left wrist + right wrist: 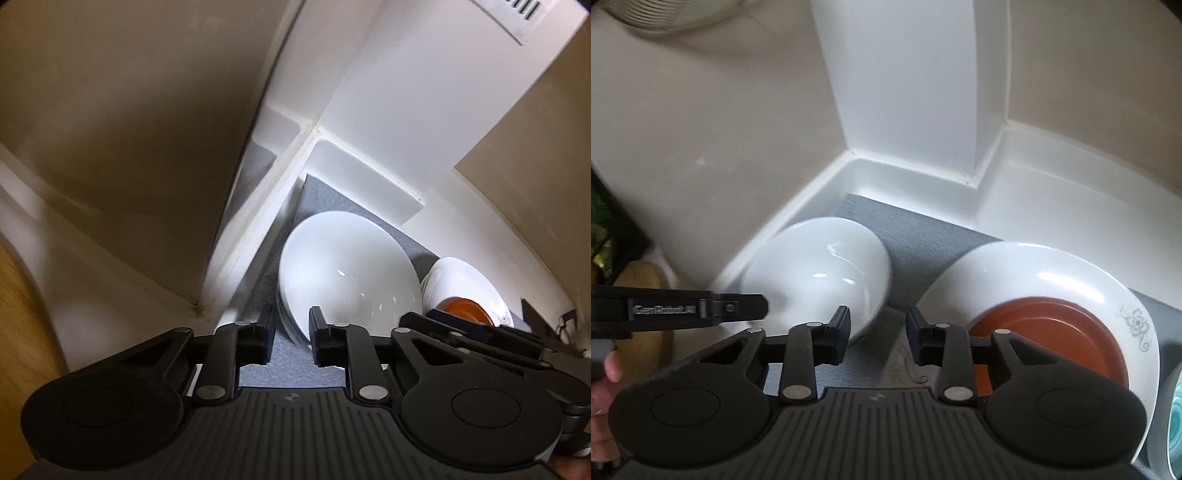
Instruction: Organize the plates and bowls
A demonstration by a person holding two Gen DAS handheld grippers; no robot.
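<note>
A stack of white bowls (pixel 343 273) sits on a grey mat (pixel 288 365) in a white corner; it also shows in the right wrist view (pixel 820 273). To its right lies a white plate with a flower print (pixel 1034 273) with a brown-orange dish (pixel 1045 332) on it; both show in the left wrist view, plate (pixel 465 277), dish (pixel 465 310). My left gripper (pixel 291 332) is open, its fingers astride the near rim of the bowl stack. My right gripper (pixel 877 332) is open and empty, just before the gap between the bowls and the plate.
A white baseboard (pixel 923 173) and a white column (pixel 908 74) close the corner behind the dishes. A teal-lined bowl edge (pixel 1171 413) shows at far right. A wooden item (pixel 642 280) lies at left. The left gripper's body (pixel 679 308) reaches in from the left.
</note>
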